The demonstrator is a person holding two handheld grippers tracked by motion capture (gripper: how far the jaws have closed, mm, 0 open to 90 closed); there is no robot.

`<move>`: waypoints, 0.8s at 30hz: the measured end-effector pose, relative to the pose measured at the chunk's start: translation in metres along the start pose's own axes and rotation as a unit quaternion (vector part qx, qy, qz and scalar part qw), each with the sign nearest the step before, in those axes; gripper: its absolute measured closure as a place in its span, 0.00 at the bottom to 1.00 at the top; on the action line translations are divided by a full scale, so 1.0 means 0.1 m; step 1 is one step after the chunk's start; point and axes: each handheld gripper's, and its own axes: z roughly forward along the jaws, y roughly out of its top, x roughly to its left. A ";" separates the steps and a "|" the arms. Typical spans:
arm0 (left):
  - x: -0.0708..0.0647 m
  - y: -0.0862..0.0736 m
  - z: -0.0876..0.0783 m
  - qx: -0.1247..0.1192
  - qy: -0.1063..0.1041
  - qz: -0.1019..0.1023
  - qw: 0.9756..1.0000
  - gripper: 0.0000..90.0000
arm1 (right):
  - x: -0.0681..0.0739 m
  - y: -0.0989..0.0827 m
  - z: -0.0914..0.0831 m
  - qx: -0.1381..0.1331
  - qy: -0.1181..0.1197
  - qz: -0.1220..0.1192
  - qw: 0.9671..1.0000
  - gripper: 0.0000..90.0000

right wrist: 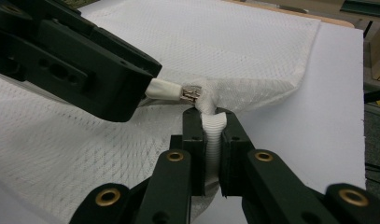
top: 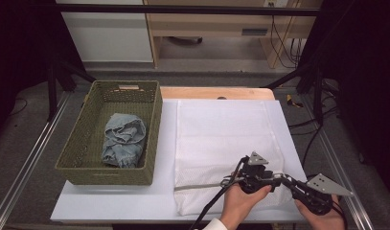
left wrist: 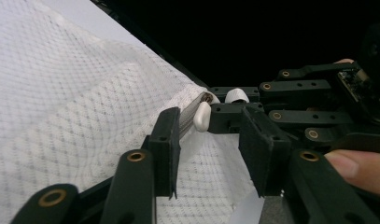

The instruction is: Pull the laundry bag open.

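Meanwhile right gripper [right wrist: 211, 154] pinches mesh bag [top: 221, 139] corner; left gripper [left wrist: 211, 144] gapes around zipper pull [left wrist: 202, 116].

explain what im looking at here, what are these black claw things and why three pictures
The black claws are hand-held tongs: a person holds one pair in each hand. One picture looks down from above the table; the other two come from small cameras riding on each pair, looking along its jaws.

On the white board lies a white mesh laundry bag. Beside it stands a green woven basket with a crumpled blue garment inside.

The right tongs are shut on a bunched bit of the bag's edge by the zipper's end. The left tongs sit around the white zipper pull; in the left gripper view there is still a gap between the pull and the pads, so they do not grip it yet.
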 end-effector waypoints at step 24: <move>0.04 -0.05 0.09 -0.016 -0.009 -0.051 0.999 0.97 | 0.01 0.00 0.01 0.016 0.002 0.006 1.000 0.94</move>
